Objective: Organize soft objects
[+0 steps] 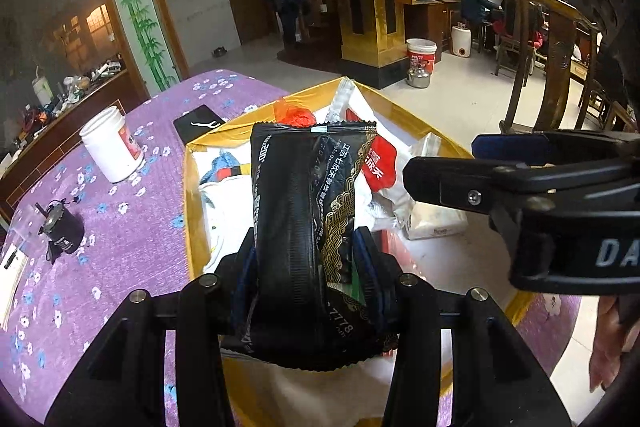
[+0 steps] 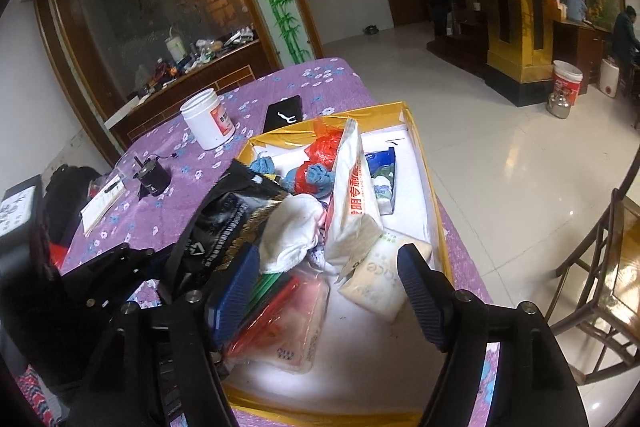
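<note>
My left gripper (image 1: 306, 259) is shut on a black soft packet (image 1: 304, 195) with gold pattern, held upright over the gold-rimmed box (image 1: 187, 187). In the right wrist view the same black packet (image 2: 224, 219) hangs at the box's left edge. My right gripper (image 2: 328, 283) stands open above the box's near end, with a white tissue pack (image 2: 376, 283) between its fingers, untouched. Inside lie a white cloth (image 2: 292, 227), a tall white bag with red lettering (image 2: 352, 187), blue knitted pieces with a red bag (image 2: 312, 175) and a clear pouch (image 2: 288, 331).
The box sits on a table with a purple flowered cloth (image 2: 168, 195). On the cloth stand a white jar (image 2: 208, 123), a black phone (image 2: 283, 115), a small black device (image 2: 154, 175) and a notepad (image 2: 102, 205). A wooden chair (image 2: 600, 287) stands right; people are far back.
</note>
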